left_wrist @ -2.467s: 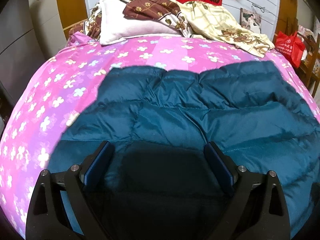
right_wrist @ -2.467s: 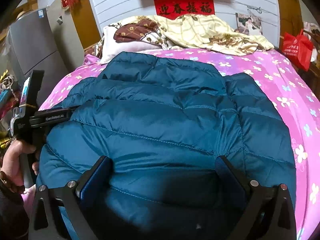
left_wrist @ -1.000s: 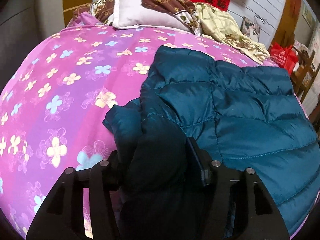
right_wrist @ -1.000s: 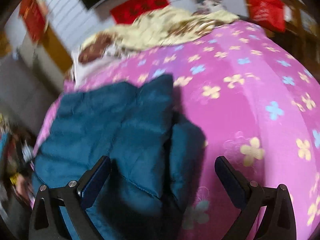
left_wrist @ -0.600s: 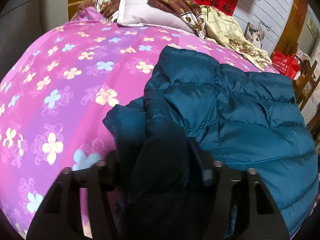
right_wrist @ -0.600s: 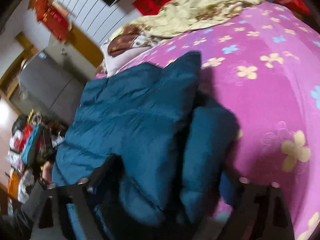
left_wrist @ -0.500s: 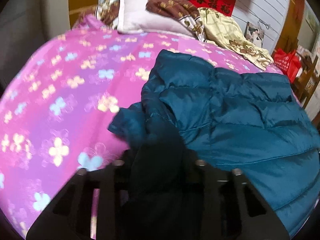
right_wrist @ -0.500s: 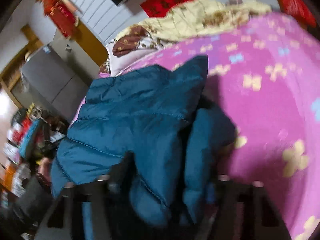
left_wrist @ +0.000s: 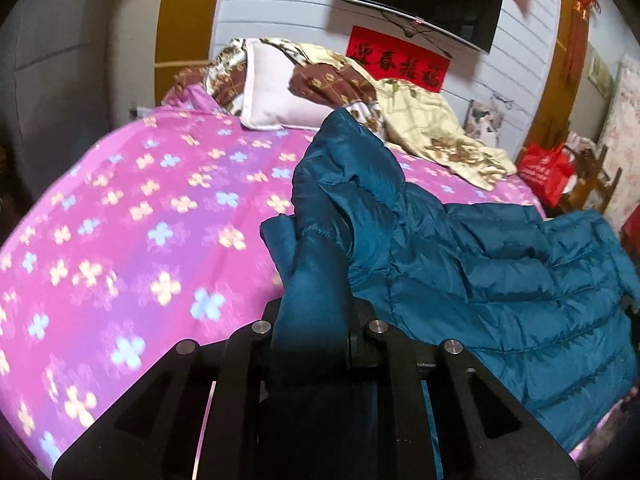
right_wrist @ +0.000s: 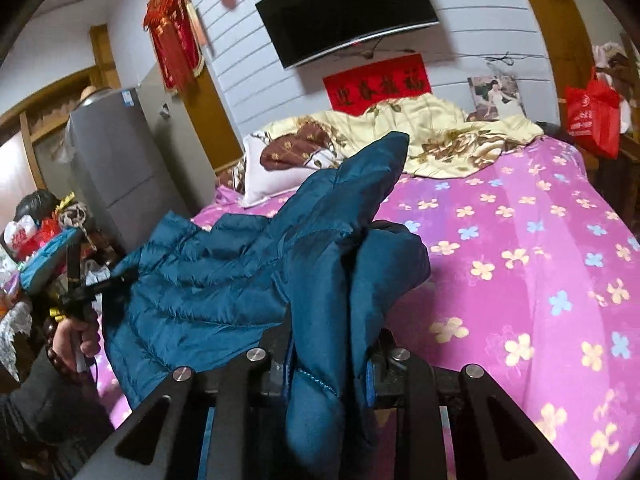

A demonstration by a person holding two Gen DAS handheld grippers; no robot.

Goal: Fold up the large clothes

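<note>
Whereas a second ago the teal down jacket lay flat on the bed with both tools wider apart, each corner now hangs raised above the bed. The left hand-held gripper and right hand-held gripper are closing, pads clamping bunched jacket fabric. Judgement: grasp secured; the lift stage of the fold toward the bed's pillow end has begun.

My two grippers are matte black linkage frames with round silver screw heads, the right gripper has blue pads, and my dark sleeve ends in a bead bracelet.
</note>
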